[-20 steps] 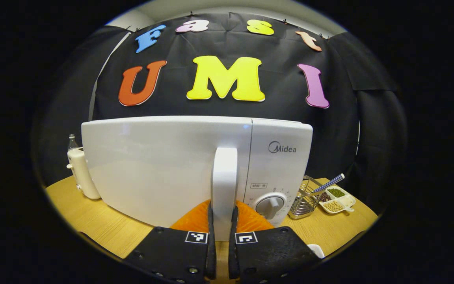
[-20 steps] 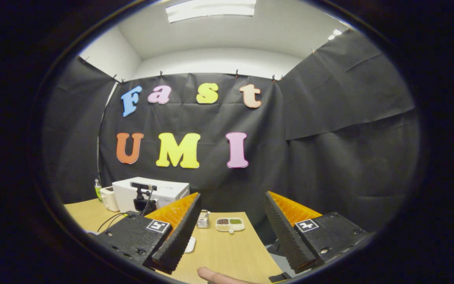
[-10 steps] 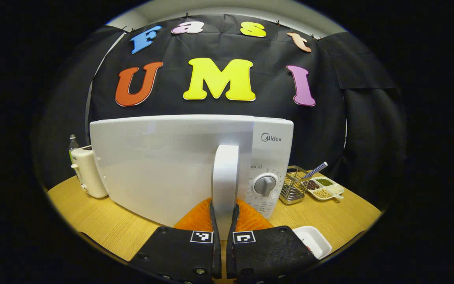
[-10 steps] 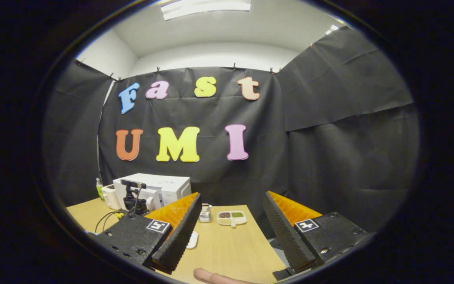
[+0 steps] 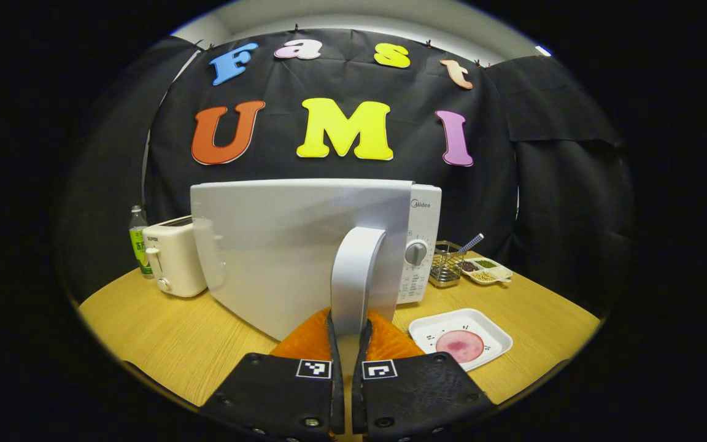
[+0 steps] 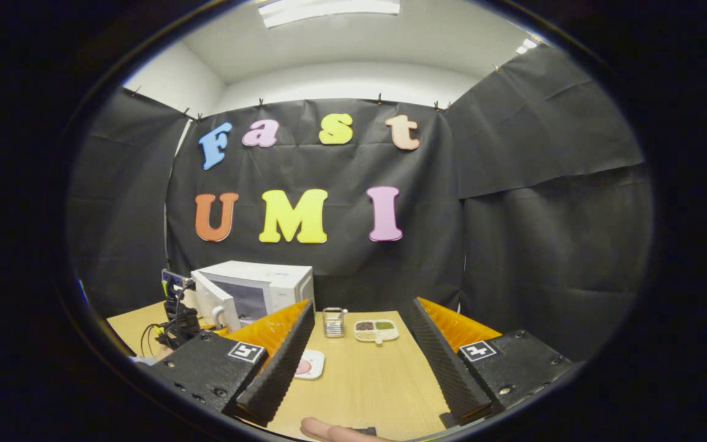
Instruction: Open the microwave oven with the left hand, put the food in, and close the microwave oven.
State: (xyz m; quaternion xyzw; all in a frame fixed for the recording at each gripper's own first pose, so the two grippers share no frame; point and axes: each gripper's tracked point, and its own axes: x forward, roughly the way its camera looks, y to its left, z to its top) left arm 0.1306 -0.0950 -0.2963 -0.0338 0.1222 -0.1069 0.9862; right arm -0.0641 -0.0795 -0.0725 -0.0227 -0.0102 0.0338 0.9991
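Observation:
The white microwave (image 5: 424, 239) stands at the back of the wooden table. Its door (image 5: 280, 245) is swung partly out toward me. My left gripper (image 5: 347, 331) is shut on the door's upright white handle (image 5: 356, 276). A white square plate (image 5: 461, 339) with a pink slice of food (image 5: 459, 345) lies on the table to the right of the door. In the right gripper view the microwave (image 6: 267, 288) shows with its door (image 6: 215, 304) ajar, and the plate (image 6: 312, 364) lies just past my left finger. My right gripper (image 6: 359, 362) hangs open above the table's near end, holding nothing.
A cream toaster (image 5: 172, 258) and a green bottle (image 5: 139, 239) stand left of the microwave. A wire basket (image 5: 447, 272) and a divided dish of beans (image 5: 485, 271) sit to its right. A person's fingertip (image 6: 329, 430) shows at the bottom of the right gripper view.
The microwave door has swung farther open with my left gripper on its handle. The plate of food has come into the left gripper view. My right gripper has stayed open, barely shifting.

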